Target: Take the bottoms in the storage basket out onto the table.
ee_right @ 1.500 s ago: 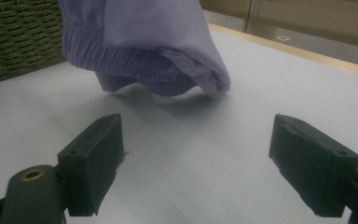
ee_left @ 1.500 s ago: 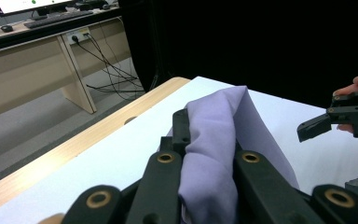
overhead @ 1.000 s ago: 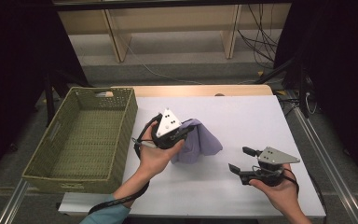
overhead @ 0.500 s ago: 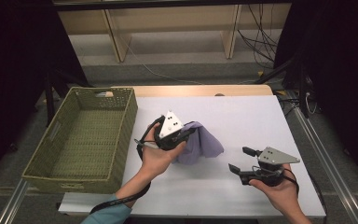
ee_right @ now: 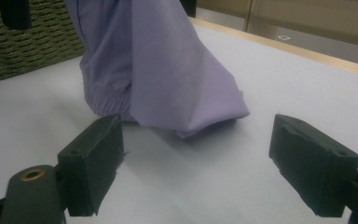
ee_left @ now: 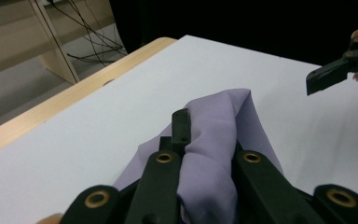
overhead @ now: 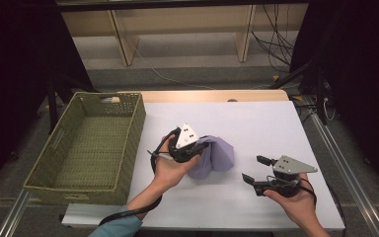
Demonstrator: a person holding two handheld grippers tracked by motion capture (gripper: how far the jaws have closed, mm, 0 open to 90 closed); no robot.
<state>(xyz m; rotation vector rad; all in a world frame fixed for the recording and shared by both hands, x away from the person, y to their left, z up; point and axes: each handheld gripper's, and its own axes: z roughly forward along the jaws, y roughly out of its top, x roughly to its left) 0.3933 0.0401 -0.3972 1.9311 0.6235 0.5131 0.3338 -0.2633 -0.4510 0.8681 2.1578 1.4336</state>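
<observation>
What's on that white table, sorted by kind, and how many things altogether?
Purple cloth: 1
Green woven basket: 1
Handheld grippers: 2, the left gripper shut on the cloth, the right gripper open beside it
Total: 4

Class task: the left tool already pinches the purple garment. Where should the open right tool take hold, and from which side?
Probably the loose lower corner of the purple garment, approached level from the right tool side: that fold lies low on the table, facing the open jaws.
</observation>
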